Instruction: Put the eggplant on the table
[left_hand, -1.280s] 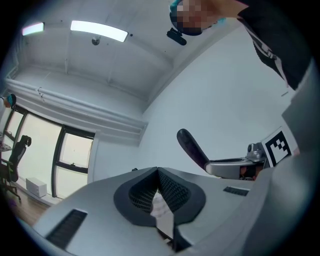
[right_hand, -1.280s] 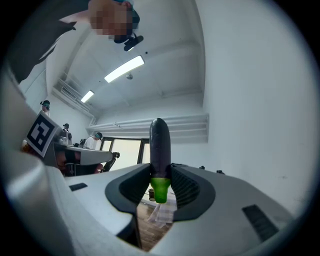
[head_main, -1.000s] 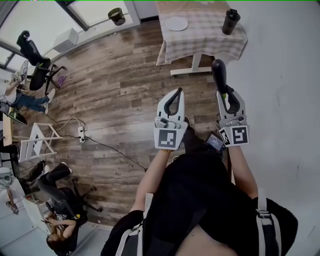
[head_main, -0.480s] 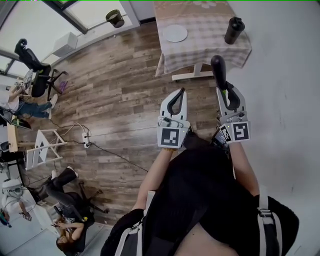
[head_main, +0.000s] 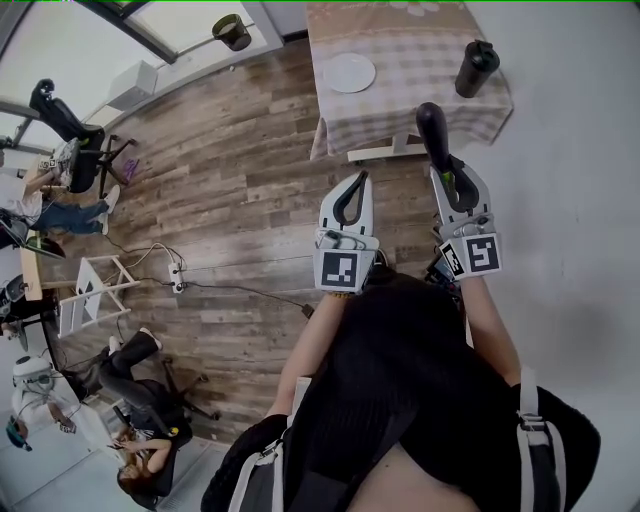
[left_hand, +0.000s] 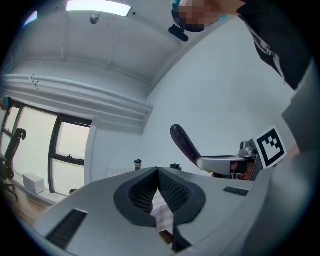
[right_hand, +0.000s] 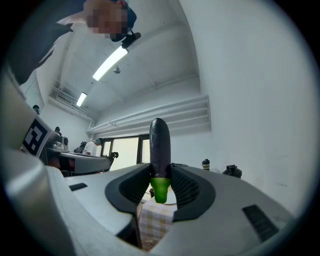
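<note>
— Where was the eggplant?
— In the right tool. The pads were clamped on its green stem end, and the dark purple body stuck out past the tips, in the air over the wooden floor just short of the desk.
— And the left tool?
— Its jaws were closed tip to tip with nothing between them, and it was held beside the right one.
— Anything on the desk?
— A checked cloth, a white plate and a dark bottle well apart from it.
</note>
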